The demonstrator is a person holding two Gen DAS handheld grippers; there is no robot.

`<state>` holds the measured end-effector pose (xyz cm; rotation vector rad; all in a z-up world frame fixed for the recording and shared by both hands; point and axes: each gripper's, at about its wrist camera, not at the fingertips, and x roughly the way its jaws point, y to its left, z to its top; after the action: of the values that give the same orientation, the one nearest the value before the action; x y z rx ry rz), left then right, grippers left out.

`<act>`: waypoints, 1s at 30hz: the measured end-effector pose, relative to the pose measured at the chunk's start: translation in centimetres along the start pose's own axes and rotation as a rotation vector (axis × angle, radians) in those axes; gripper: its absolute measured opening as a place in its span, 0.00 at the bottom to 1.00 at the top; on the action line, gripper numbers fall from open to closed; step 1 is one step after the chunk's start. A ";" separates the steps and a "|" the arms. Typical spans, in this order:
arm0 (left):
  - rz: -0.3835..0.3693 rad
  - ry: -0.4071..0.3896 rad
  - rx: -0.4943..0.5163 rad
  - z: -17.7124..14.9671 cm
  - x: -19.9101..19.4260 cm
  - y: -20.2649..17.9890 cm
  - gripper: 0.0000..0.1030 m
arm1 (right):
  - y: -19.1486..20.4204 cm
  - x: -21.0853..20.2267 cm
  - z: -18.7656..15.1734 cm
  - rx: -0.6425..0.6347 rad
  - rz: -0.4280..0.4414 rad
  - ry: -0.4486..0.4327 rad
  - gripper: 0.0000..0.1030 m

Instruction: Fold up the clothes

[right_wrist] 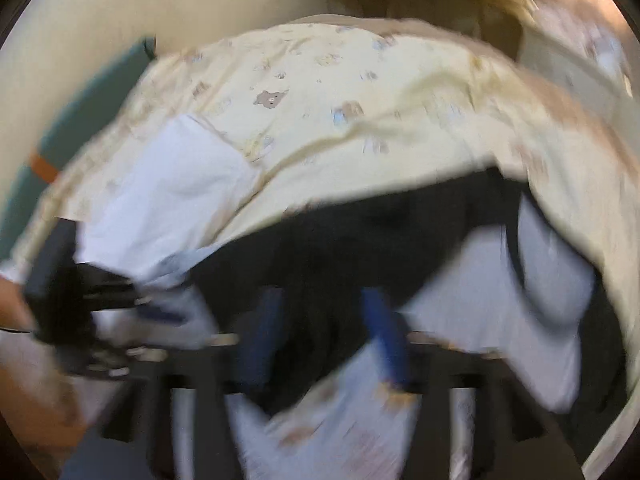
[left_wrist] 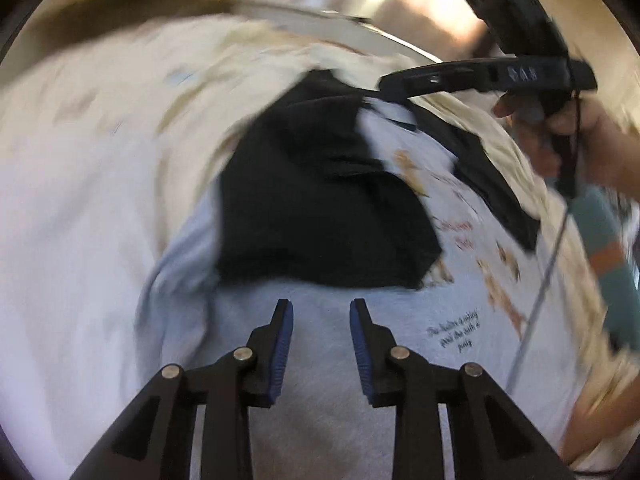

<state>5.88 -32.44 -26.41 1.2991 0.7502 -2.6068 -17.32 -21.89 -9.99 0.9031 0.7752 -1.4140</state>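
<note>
The cream bedcover (left_wrist: 100, 128) with small bear prints fills both views, and the clothes lie on it. A pale grey T-shirt (left_wrist: 320, 312) with printed lettering spreads across the lower centre of the left wrist view, and a black garment (left_wrist: 312, 208) lies on top of its middle. I count one bedcover, two garments and two grippers.

The left gripper (left_wrist: 321, 316) hovers over the grey shirt, jaws parted, nothing between them. The right gripper (left_wrist: 404, 90), upper right, looks released too; its own view is blurred. To fold well, I'd lift the black piece clear first, then pinch matching corners of one garment.
</note>
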 end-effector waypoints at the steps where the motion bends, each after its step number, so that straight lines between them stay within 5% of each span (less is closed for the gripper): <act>1: -0.013 0.001 -0.034 -0.2 0.3 0.5 0.29 | 0.2 0.9 0.7 -0.040 -0.007 0.015 0.82; 6: -0.071 -0.022 -0.204 -0.2 1.3 2.8 0.29 | 2.0 6.1 2.6 -0.336 -0.062 0.182 0.78; 8: -0.067 -0.059 -0.256 0.7 1.5 3.6 0.29 | 2.4 7.7 2.0 -0.421 -0.042 0.263 0.43; 9: -0.055 -0.073 -0.265 1.2 1.5 3.9 0.29 | 2.4 8.1 1.7 -0.457 -0.039 0.303 0.04; 16: -0.028 -0.122 -0.333 2.4 0.9 6.1 0.29 | -4.0 -0.9 -3.4 -0.401 -0.019 0.197 0.02; 24: -0.023 -0.106 -0.317 2.0 0.2 6.2 0.29 | -10.4 -1.5 -14.6 -0.213 -0.039 0.374 0.10; 27: -0.016 -0.097 -0.305 1.9 0.1 6.4 0.29 | -12.1 -0.9 -15.9 -0.166 -0.074 0.402 0.10; 30: -0.029 -0.100 -0.353 1.7 0.3 7.0 0.29 | -13.8 -1.5 -14.2 -0.062 -0.058 0.320 0.10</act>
<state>6.83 -39.31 -28.37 1.0543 1.1533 -2.3933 -30.10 -8.07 -16.22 1.0805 1.0863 -1.3032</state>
